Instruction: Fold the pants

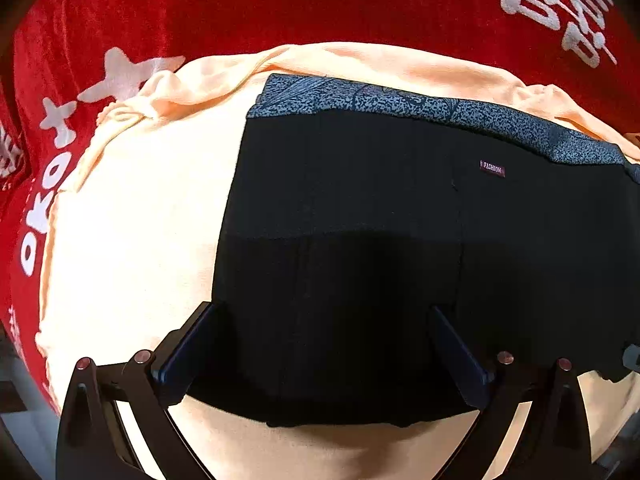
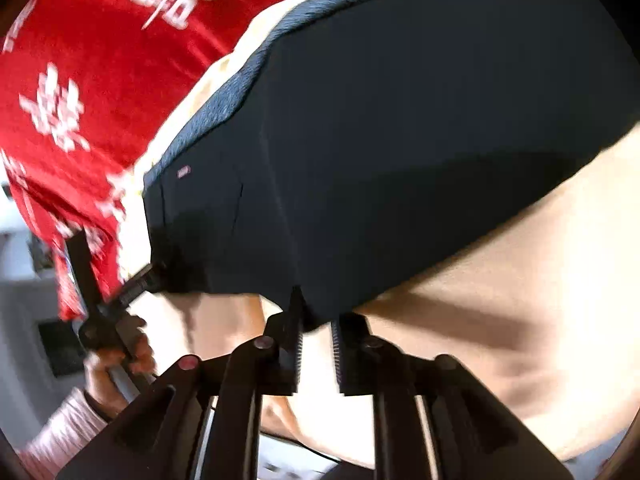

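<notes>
Black pants (image 1: 360, 208) with a blue-grey patterned waistband (image 1: 440, 114) and a small "FASHION" label lie folded on a peach cloth. My left gripper (image 1: 324, 312) is open, its fingers spread wide over the pants' near edge. In the right wrist view the pants (image 2: 400, 140) fill the middle. My right gripper (image 2: 316, 332) is open with a narrow gap, its tips at the pants' near edge, holding nothing. The left gripper (image 2: 148, 276) shows there at the pants' left corner, held by a hand.
The peach cloth (image 1: 132, 216) covers a red blanket (image 1: 240, 8) with white stars and lettering. The peach cloth (image 2: 500, 300) extends right of the pants. A pale floor and dark objects show at the far left (image 2: 24, 280).
</notes>
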A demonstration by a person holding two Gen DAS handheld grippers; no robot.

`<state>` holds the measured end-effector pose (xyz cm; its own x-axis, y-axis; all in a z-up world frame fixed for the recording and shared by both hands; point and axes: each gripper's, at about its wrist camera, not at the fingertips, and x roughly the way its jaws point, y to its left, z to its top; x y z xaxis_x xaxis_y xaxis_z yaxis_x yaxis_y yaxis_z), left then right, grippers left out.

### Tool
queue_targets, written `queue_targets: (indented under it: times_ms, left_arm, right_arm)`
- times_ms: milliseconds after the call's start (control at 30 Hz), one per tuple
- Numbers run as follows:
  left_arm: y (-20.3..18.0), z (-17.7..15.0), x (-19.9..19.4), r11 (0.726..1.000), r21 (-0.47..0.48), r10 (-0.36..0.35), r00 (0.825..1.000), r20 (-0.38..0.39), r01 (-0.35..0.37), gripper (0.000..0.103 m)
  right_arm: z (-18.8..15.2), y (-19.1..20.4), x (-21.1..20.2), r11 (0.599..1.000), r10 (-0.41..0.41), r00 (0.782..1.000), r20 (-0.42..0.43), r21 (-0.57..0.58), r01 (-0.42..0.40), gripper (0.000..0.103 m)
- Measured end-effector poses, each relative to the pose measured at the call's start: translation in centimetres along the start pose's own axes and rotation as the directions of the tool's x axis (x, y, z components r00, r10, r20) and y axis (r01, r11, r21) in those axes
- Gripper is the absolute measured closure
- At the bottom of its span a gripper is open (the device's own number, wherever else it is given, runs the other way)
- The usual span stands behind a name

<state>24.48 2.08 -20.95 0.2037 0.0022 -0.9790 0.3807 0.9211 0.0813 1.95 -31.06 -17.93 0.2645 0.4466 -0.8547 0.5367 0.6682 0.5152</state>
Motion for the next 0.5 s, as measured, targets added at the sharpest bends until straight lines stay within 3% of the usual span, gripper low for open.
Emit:
queue_targets:
  times_ms: [33, 67, 133, 200, 333, 400, 467, 500]
  left_arm:
    - [-0.1, 0.1, -0.2, 1.000, 0.000, 0.014, 1.000, -0.006, -0.014, 0.000]
    - [-0.4, 0.2, -0.5, 0.999, 0.004, 0.036, 0.999, -0.011, -0.036, 0.000]
    - [-1.4, 0.4, -1.6, 0.998, 0.014, 0.063, 0.998, -0.005, -0.063, 0.000]
    - [-3.0, 0.6, -2.9, 0.999, 0.017, 0.033, 0.999, 0.015, -0.033, 0.000]
    - [-8.2, 0.6, -3.9, 0.998, 0.047, -0.043, 0.999, -0.002, 0.043, 0.000]
    - [-10.4, 0.6, -3.6, 0.997, 0.057, -0.057, 0.998, -0.019, 0.058, 0.000]
    - [-12.5, 0.4, -3.2, 0.996, 0.054, -0.074, 0.996, -0.048, 0.077, 0.000]
    - [-13.1, 0.4, -3.1, 0.996, 0.051, -0.075, 0.995, -0.058, 0.078, 0.000]
  right_arm:
    - [0.0, 0.6, -0.4, 0.998, -0.040, 0.999, -0.020, -0.040, 0.039, 0.065]
    - [0.1, 1.1, -1.3, 0.993, -0.087, 0.996, -0.015, -0.086, 0.085, 0.063]
    - [0.5, 1.5, -3.6, 0.975, -0.148, 0.987, 0.060, -0.157, 0.155, 0.063]
    - [1.5, 1.5, -5.6, 0.948, -0.225, 0.963, 0.149, -0.195, 0.252, 0.063]
    - [4.2, 0.5, -6.2, 0.922, -0.290, 0.936, 0.199, -0.204, 0.329, 0.063]
    - [5.0, 0.2, -4.5, 0.879, -0.360, 0.911, 0.201, -0.254, 0.404, 0.063]
    - [4.9, -0.2, -2.3, 0.796, -0.470, 0.862, 0.192, -0.331, 0.507, 0.063]
    - [4.7, -0.6, -2.4, 0.773, -0.468, 0.855, 0.223, -0.366, 0.519, 0.063]
